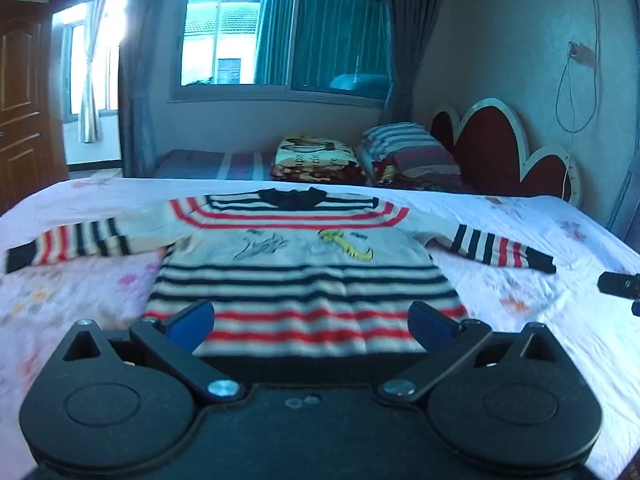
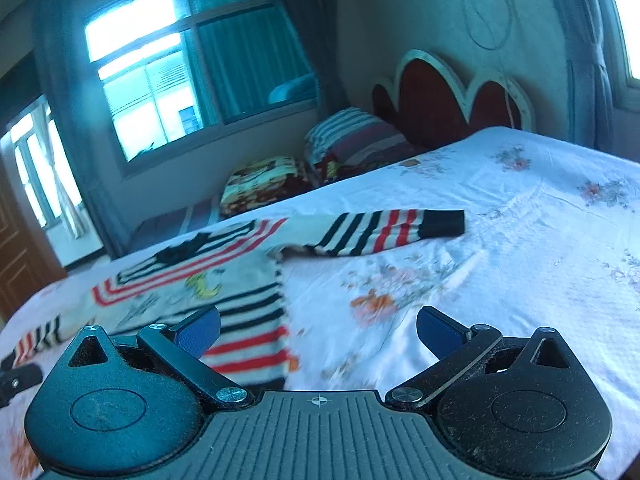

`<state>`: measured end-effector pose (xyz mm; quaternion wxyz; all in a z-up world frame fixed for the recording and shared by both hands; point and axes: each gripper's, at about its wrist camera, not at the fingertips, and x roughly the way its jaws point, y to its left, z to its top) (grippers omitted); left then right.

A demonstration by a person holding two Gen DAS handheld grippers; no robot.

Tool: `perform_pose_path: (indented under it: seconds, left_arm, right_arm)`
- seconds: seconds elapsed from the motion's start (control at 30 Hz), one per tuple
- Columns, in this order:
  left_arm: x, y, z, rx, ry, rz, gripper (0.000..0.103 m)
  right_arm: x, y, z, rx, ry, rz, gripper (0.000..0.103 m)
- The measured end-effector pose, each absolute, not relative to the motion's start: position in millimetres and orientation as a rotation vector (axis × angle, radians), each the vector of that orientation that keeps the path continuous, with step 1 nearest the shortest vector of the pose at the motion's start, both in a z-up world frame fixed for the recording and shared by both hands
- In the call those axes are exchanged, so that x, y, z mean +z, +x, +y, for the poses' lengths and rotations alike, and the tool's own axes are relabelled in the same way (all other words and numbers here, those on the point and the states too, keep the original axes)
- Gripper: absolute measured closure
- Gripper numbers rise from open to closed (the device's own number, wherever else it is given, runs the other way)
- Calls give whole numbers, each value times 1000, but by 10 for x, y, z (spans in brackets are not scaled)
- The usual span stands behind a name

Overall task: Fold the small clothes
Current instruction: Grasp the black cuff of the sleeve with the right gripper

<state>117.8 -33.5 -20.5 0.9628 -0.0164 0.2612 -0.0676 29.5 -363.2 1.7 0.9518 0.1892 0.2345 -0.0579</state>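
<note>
Sweater lies spread flat ahead of your left gripper, sleeves out for folding; right gripper hangs beside its hem. Both gape, empty.

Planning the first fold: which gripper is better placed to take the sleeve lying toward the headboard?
Right. The right gripper, open, faces that sleeve; the left gripper sits centred at the sweater's hem.

A striped sweater lies flat on the floral bedsheet, both sleeves spread outward, collar toward the far edge. The left gripper hovers over its hem, its 2 blue-padded fingers wide apart. Beyond lie a folded blanket, a striped pillow and a red headboard.
</note>
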Motion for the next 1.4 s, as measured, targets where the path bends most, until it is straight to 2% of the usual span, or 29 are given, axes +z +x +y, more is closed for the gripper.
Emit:
perform_pose_path:
  seconds: [0.33, 0.37, 0.4, 0.43, 0.8, 0.93, 0.97, 1.0, 1.03, 1.23, 1.33, 1.4]
  left_arm:
    - [-556, 2449, -468, -4, -42, 523, 1]
    - [-599, 2555, -467, 14, -53, 524, 1]
    - [-642, 2648, -467, 25, -64, 524, 2]
    - [-678, 2732, -473, 46, -67, 521, 2]
    - [-1055, 3350, -625, 43, -25, 611, 1]
    - [-1111, 3455, -672, 49, -2, 631, 1]
    - [-1119, 3484, -675, 49, 2, 636, 1]
    - [-1126, 3517, -674, 52, 8, 640, 1]
    - [-1132, 3546, -674, 53, 13, 646, 1]
    - [-1087, 3706, -622, 62, 46, 628, 1]
    - [-1136, 3789, -533, 74, 37, 674, 1]
    - [-1164, 3810, -471, 63, 31, 710, 1]
  right_arm:
    - [-361, 1590, -4634, -250, 557, 490, 0]
    - [-425, 1689, -4697, -258, 568, 493, 14]
    - [-496, 1783, -4765, -262, 582, 493, 32]
    - [-565, 1891, -4844, -275, 592, 512, 57]
    - [-1326, 2494, -5549, -353, 867, 527, 58]
    - [-1403, 2562, -5654, -364, 907, 491, 58]
    - [-1392, 2593, -5660, -368, 892, 488, 71]
    - [-1385, 2641, -5665, -378, 863, 501, 91]
    - [-1395, 2709, -5684, -383, 838, 535, 98]
    - [-1011, 2674, -5651, -336, 602, 432, 98]
    - [-1280, 2825, -5740, -367, 600, 615, 98]
    - [-1241, 2800, -5707, -368, 571, 595, 98]
